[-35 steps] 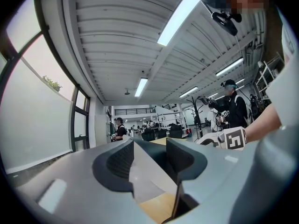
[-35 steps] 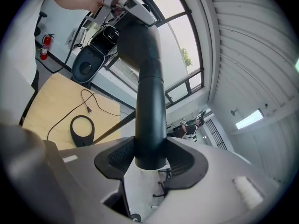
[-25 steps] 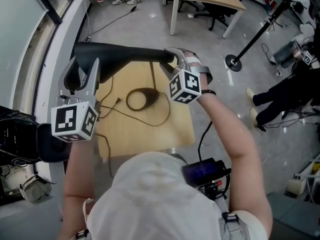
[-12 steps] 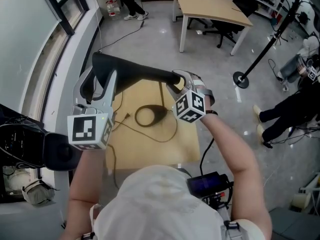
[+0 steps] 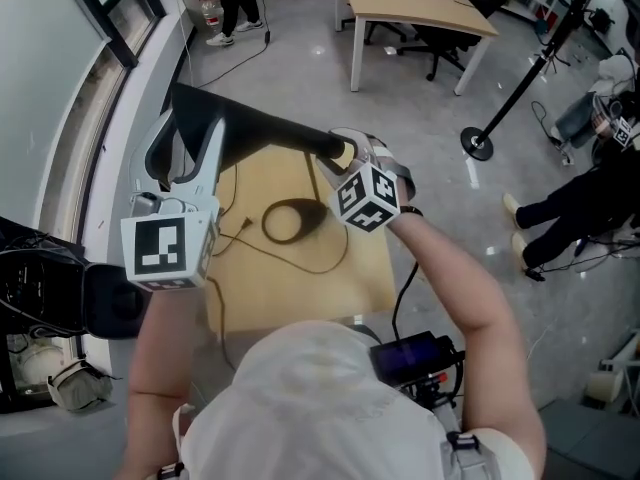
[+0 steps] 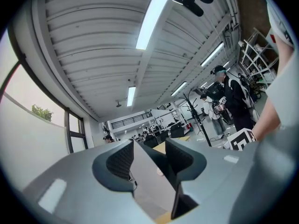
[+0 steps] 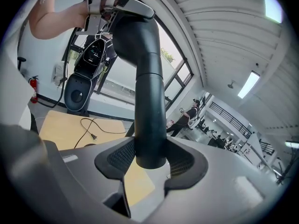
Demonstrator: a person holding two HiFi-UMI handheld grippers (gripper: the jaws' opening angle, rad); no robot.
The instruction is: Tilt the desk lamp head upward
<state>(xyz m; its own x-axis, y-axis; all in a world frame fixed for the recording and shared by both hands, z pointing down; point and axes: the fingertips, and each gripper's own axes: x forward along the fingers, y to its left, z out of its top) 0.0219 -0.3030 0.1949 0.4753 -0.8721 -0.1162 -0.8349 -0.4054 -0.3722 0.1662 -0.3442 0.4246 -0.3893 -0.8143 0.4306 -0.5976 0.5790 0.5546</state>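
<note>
Raised the wide end of the long, matte-black, wedge-shaped desk lamp head (image 5: 255, 123) a little since a second before, leaving it slanted more steeply above the far part of the pale wooden tabletop (image 5: 300, 273). Kept the left gripper (image 5: 188, 133) clamped on that wide end, one pad flat against a pale grey face and the other on the dark side. Kept the right gripper (image 5: 348, 154) closed on the round black tube end (image 7: 149, 101) at the narrow side, pads snug on both flanks. Judged the tilt as under way, not finished. Saw several ways to spoil it from there. Risked a slip of the smooth tube end through the right pads under further lift on the left, with loss of the pivot. Risked strain on the hinge through opposed rolling of the two wrists. Risked hauling the whole lamp up off the tabletop rather than bending it, with a probable drag on the thin black cable (image 7: 106, 129) and its loose plug (image 7: 93, 136). Could not tell the dark ring (image 5: 285, 220) below for base or coil.
</note>
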